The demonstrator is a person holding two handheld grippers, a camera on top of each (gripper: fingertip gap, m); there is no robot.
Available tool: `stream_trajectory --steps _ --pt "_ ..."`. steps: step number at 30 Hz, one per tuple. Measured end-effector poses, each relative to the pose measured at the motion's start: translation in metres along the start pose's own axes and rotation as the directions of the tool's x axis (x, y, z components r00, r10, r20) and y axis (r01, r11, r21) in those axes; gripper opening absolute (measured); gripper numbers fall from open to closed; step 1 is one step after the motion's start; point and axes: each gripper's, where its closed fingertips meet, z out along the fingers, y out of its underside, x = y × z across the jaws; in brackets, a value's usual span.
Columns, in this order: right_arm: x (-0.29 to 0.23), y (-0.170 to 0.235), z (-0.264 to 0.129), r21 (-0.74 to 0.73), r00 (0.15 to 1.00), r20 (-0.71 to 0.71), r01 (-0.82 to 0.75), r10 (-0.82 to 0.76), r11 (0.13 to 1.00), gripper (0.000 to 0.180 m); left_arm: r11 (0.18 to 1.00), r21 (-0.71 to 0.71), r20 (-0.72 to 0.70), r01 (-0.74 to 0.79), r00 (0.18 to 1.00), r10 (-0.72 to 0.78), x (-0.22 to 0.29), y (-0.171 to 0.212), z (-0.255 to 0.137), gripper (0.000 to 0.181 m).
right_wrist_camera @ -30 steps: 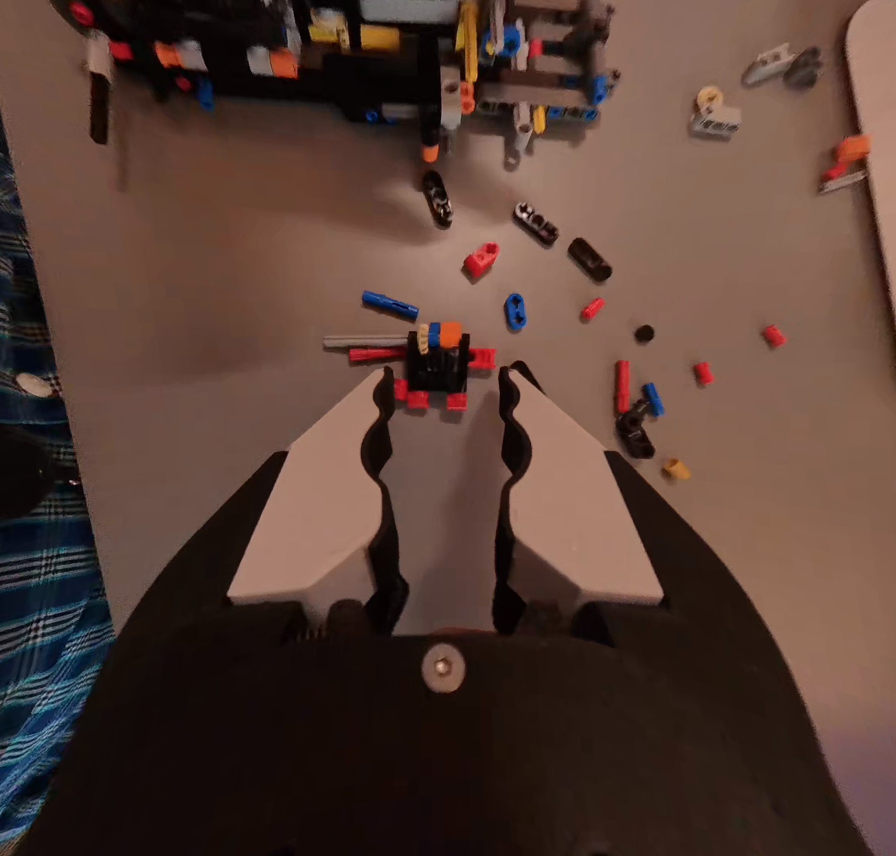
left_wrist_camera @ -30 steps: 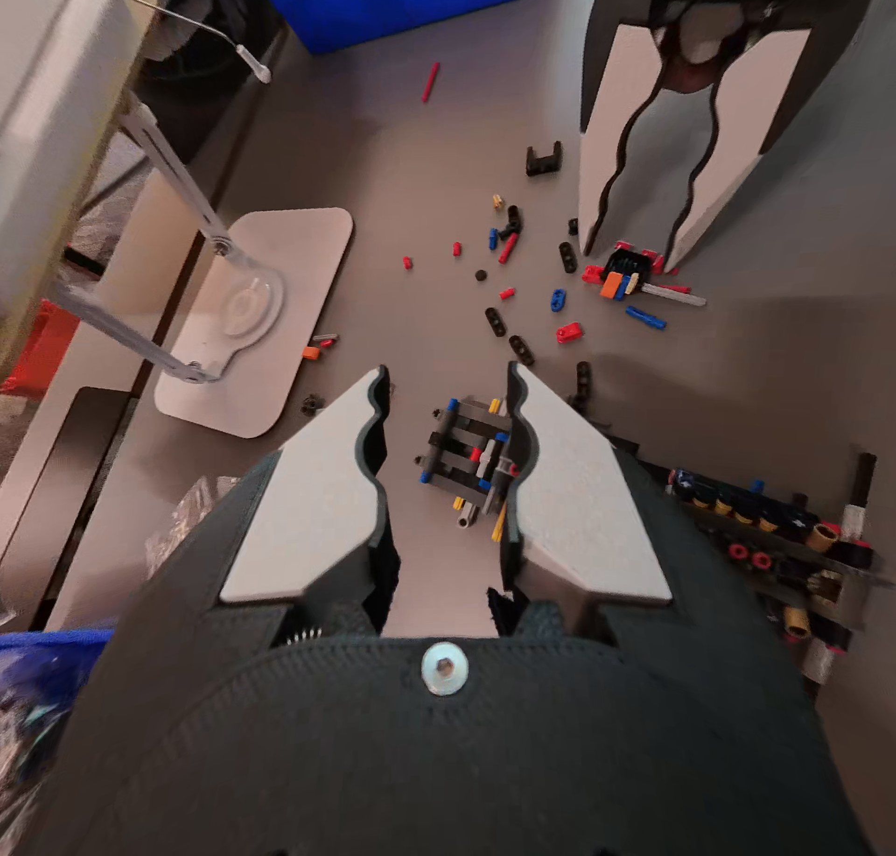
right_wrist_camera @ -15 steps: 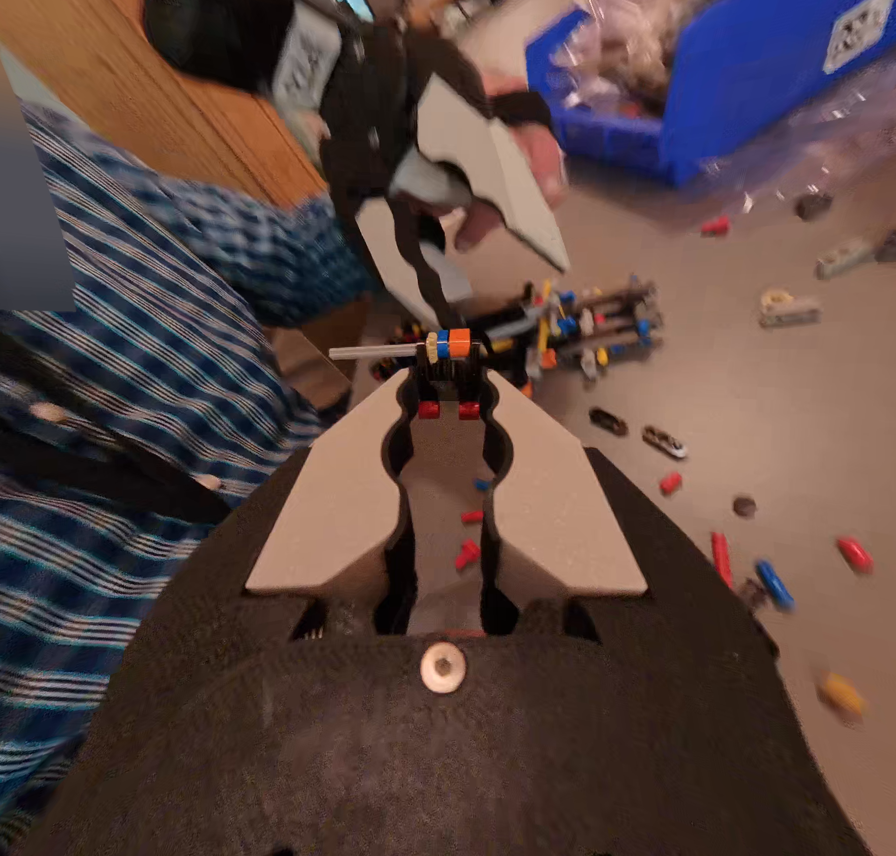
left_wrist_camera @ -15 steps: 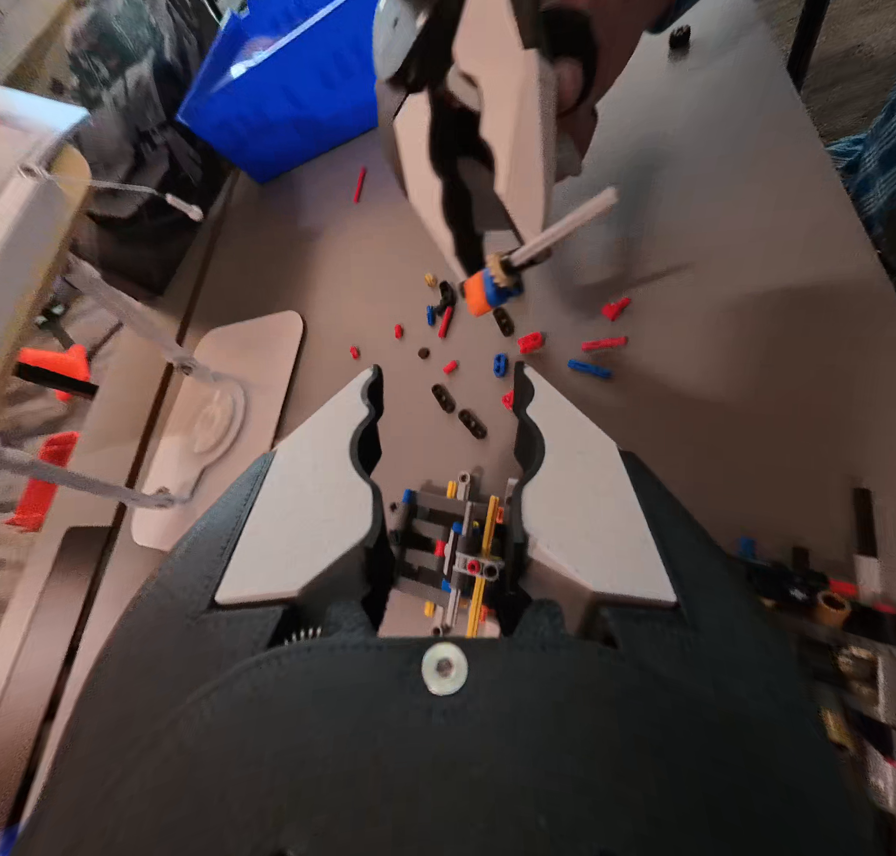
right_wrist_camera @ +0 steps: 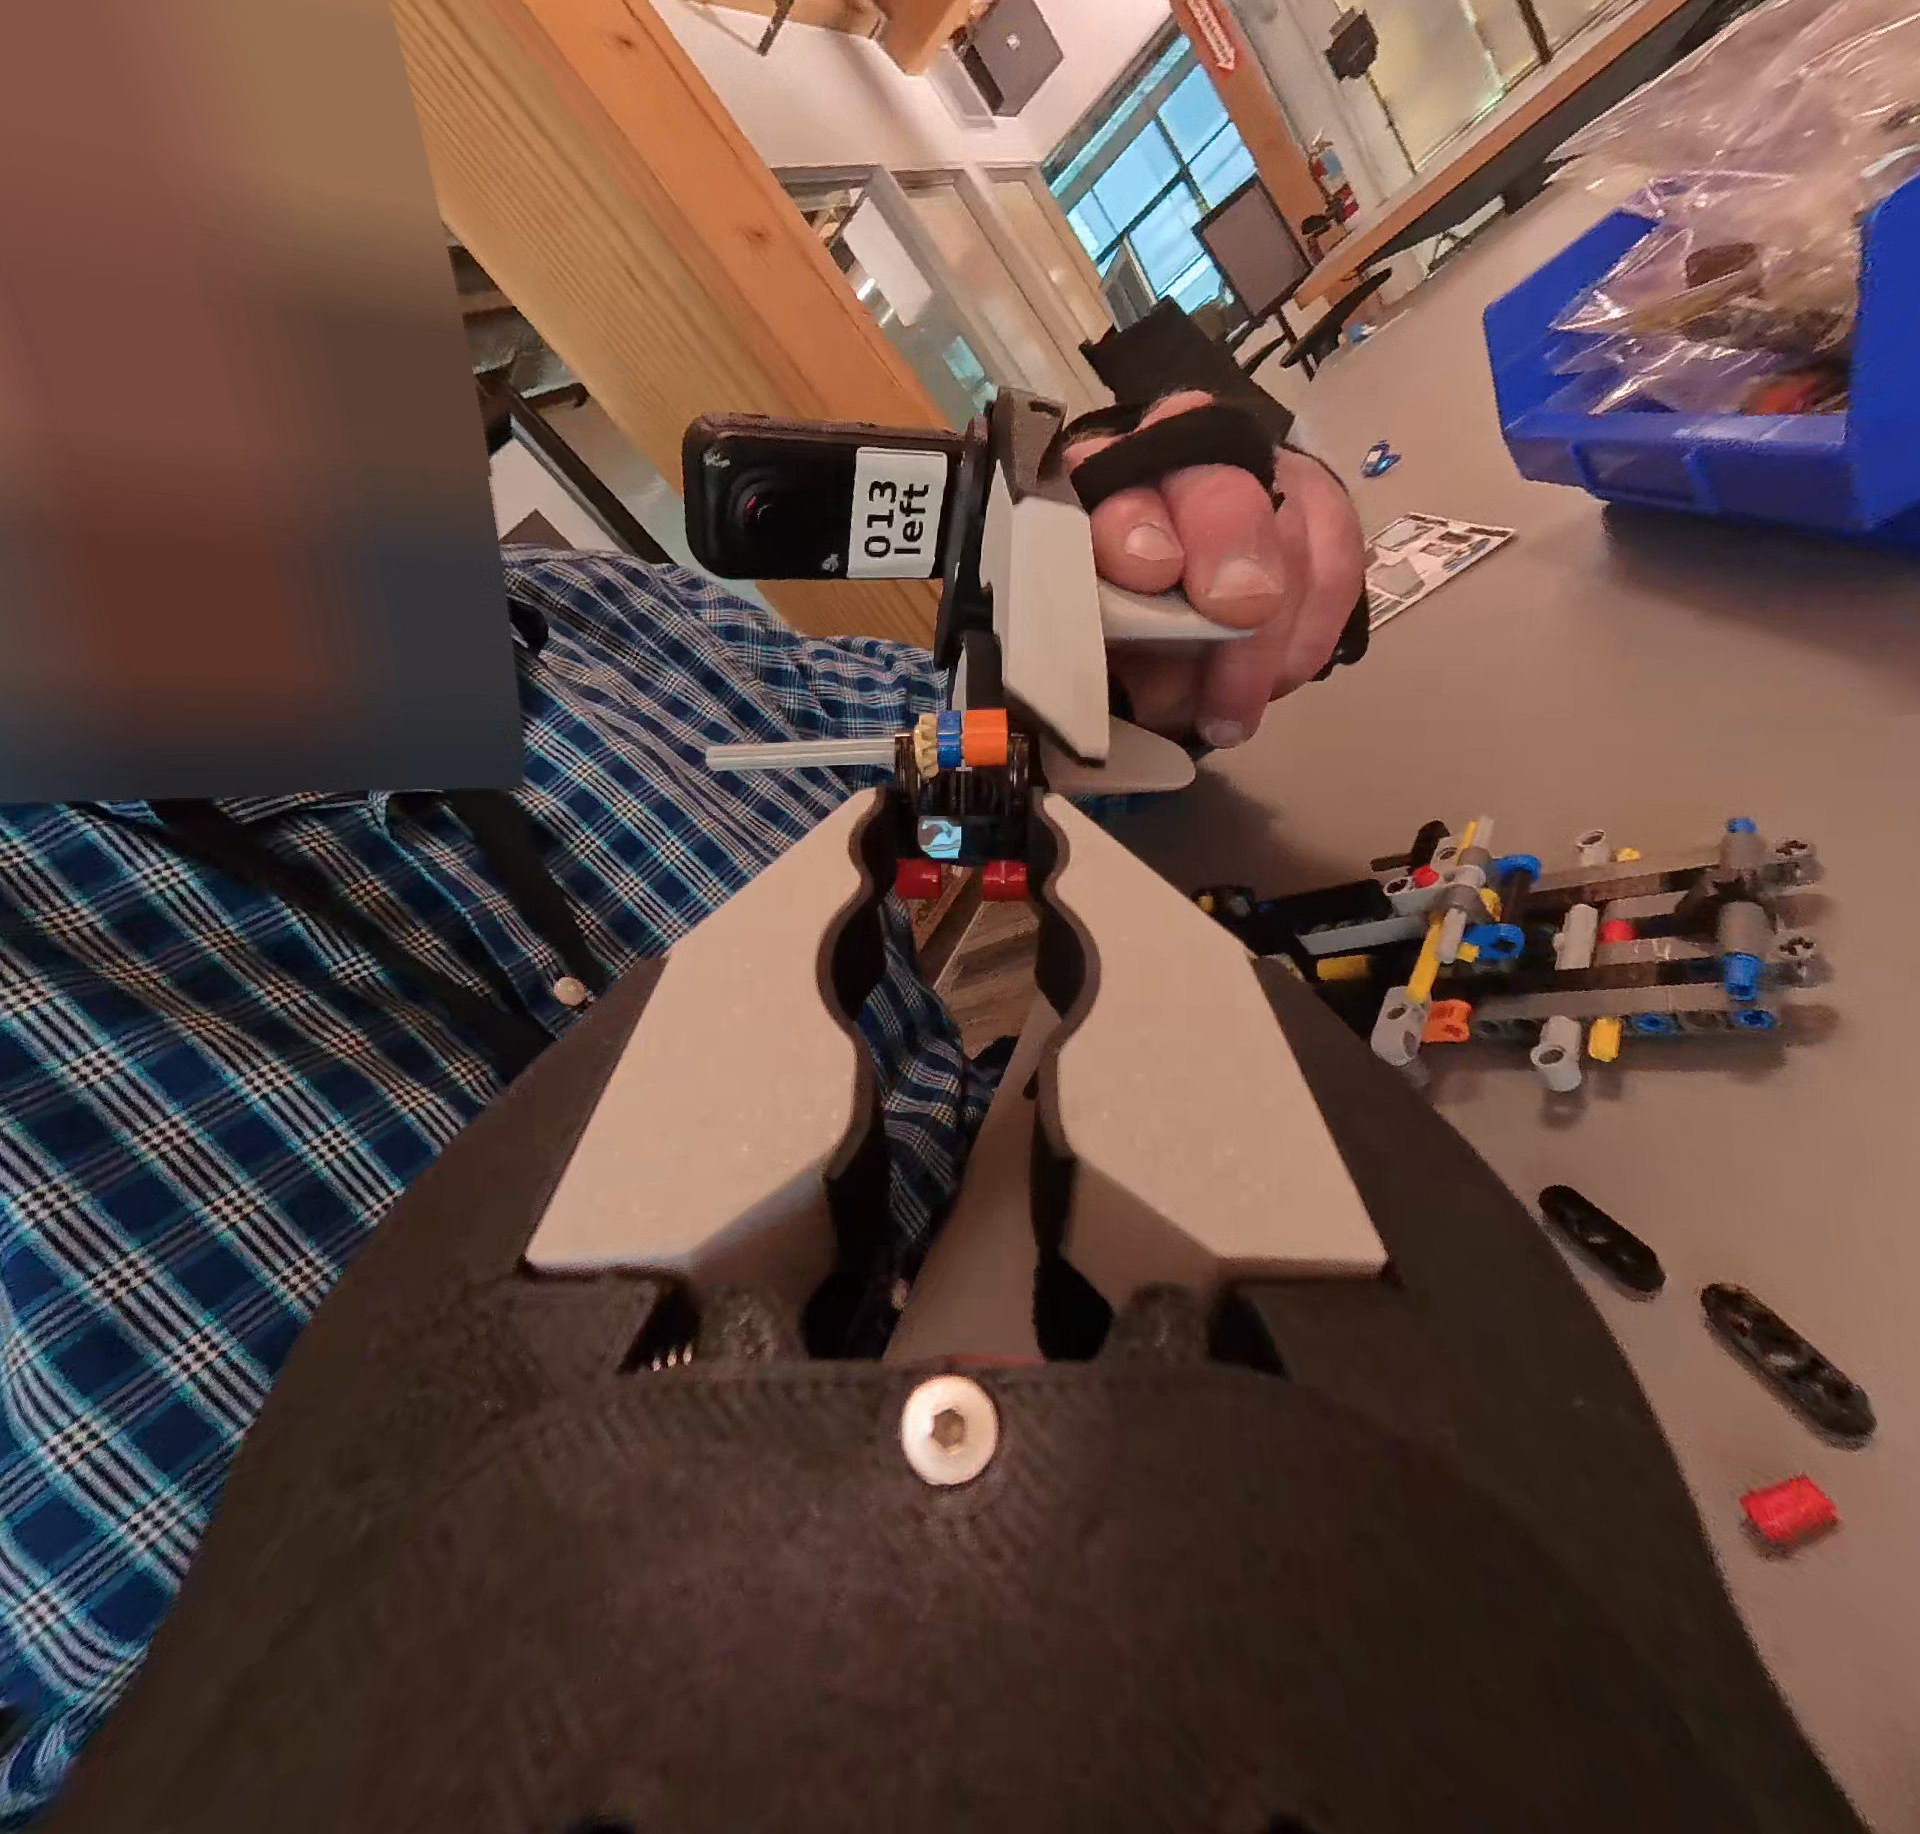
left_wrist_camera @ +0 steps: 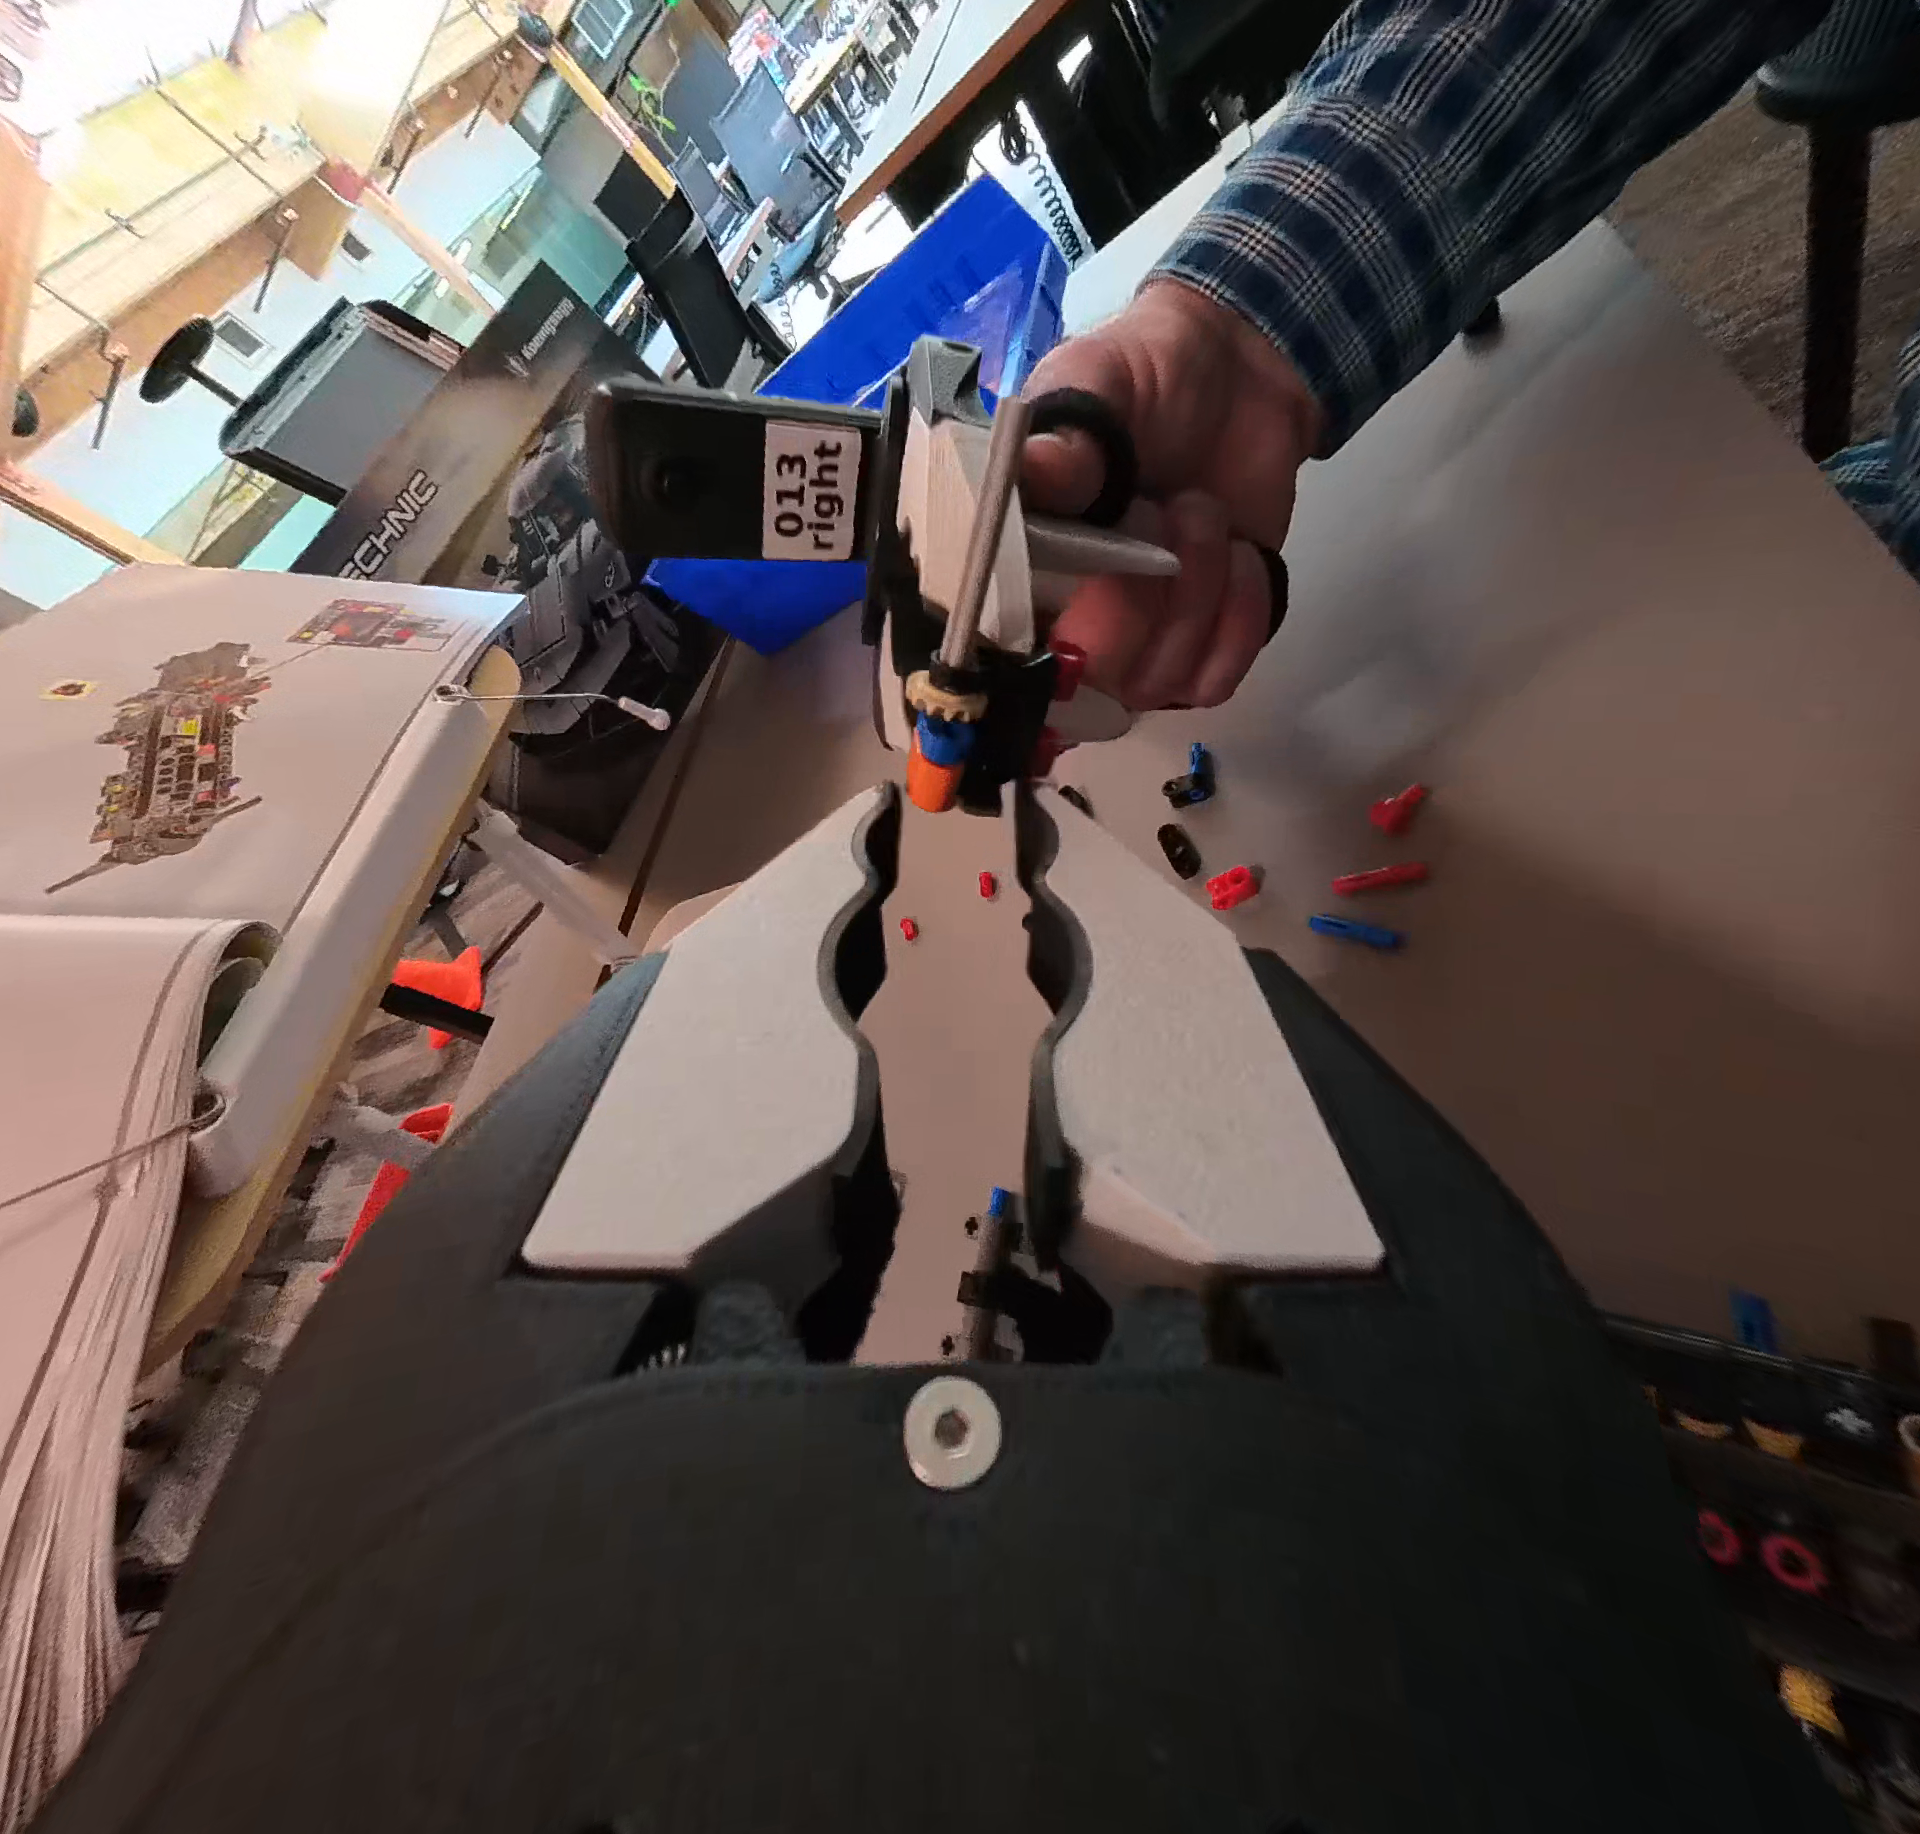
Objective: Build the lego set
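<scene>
While the right gripper [right_wrist_camera: 956, 808] clamps a small black Lego sub-assembly [right_wrist_camera: 961, 797] with a grey axle, tan gear and orange bush, raised above the grey worktop [right_wrist_camera: 1558, 745], the left gripper [left_wrist_camera: 961, 818] faces it just beside, parted and holding nothing.

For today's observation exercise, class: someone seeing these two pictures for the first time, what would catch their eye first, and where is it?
First, the small black subassembly with a grey axle, tan gear and blue and orange bushes, pinched in the right tongs and raised off the table. Just beyond it the left tongs meet it tip to tip, open. Then the long part-built frame lying on the grey table to the right, with loose red pins around.
</scene>
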Motion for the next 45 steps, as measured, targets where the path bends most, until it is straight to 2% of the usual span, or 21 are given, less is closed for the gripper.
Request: stream_trajectory --steps 2,5,9,14,15,17,19,22,25,28,29,30,33,35,40,45 --pt "-0.002 0.003 0.000 -0.025 1.000 0.023 -0.002 0.003 1.000 0.022 1.000 0.010 0.014 -0.016 1.000 0.016 -0.002 -0.003 -0.002 0.029" --pt "-0.003 0.004 0.000 -0.036 0.999 0.046 -0.017 0.019 0.999 0.022 0.999 0.021 0.007 -0.043 0.999 0.043 0.000 -0.007 -0.004 0.028" --pt "0.000 0.005 -0.003 -0.060 0.999 0.039 -0.032 0.034 0.998 0.021 0.998 0.035 -0.025 -0.050 0.998 0.051 0.003 -0.011 -0.009 0.015" --pt "0.004 0.005 -0.004 -0.085 0.998 0.033 -0.047 0.050 0.995 0.023 0.999 0.006 -0.047 -0.053 0.998 0.053 0.004 -0.006 -0.007 0.009" --pt "0.009 0.004 -0.005 -0.080 0.999 0.008 -0.048 0.049 0.996 0.027 0.998 -0.016 -0.045 -0.052 0.998 0.052 0.003 -0.002 -0.006 0.007" --pt "0.023 0.001 -0.011 -0.080 0.995 -0.094 -0.036 0.029 0.996 0.049 0.998 -0.054 -0.041 -0.030 0.999 0.028 0.000 0.003 -0.005 0.007" --pt "0.030 -0.003 -0.019 -0.083 0.980 -0.192 0.029 -0.044 0.996 0.046 0.995 -0.098 -0.052 -0.004 0.999 -0.001 -0.002 0.009 -0.004 0.007" --pt "0.030 -0.006 -0.033 -0.197 0.904 -0.344 0.194 -0.253 0.961 0.048 0.973 -0.230 -0.079 0.017 0.996 -0.036 -0.004 0.029 -0.001 0.007" --pt "0.024 -0.011 -0.035 -0.375 0.759 -0.439 0.332 -0.481 0.866 0.041 0.952 -0.304 -0.134 0.047 0.987 -0.091 0.002 0.037 0.004 0.007" --pt "0.033 -0.002 -0.031 -0.531 0.670 -0.460 0.318 -0.582 0.786 0.027 0.938 -0.341 -0.160 0.067 0.979 -0.128 0.002 0.038 0.010 0.007" --pt "0.036 -0.002 -0.031 -0.555 0.640 -0.467 0.326 -0.610 0.766 0.016 0.935 -0.348 -0.160 0.066 0.979 -0.129 0.001 0.038 0.012 0.007" --pt "0.034 -0.003 -0.029 -0.550 0.637 -0.461 0.342 -0.618 0.762 0.005 0.932 -0.358 -0.172 0.064 0.976 -0.133 0.001 0.038 0.013 0.007" --pt "0.037 -0.009 -0.033 -0.551 0.595 -0.487 0.359 -0.639 0.754 0.000 0.928 -0.364 -0.175 0.073 0.974 -0.146 -0.002 0.037 0.015 0.007" --pt "0.038 -0.017 -0.036 -0.499 0.599 -0.522 0.363 -0.607 0.787 0.000 0.935 -0.348 -0.137 0.070 0.983 -0.125 -0.011 0.036 0.016 0.008" --pt "0.031 -0.035 -0.042 -0.255 0.715 -0.543 0.359 -0.440 0.898 0.000 0.955 -0.240 -0.087 0.175 0.976 -0.200 -0.025 0.024 0.016 0.008" --pt "0.034 -0.045 -0.044 -0.149 0.752 -0.540 0.356 -0.378 0.923 0.000 0.960 -0.202 -0.030 0.193 0.979 -0.204 -0.035 0.025 0.016 0.009"
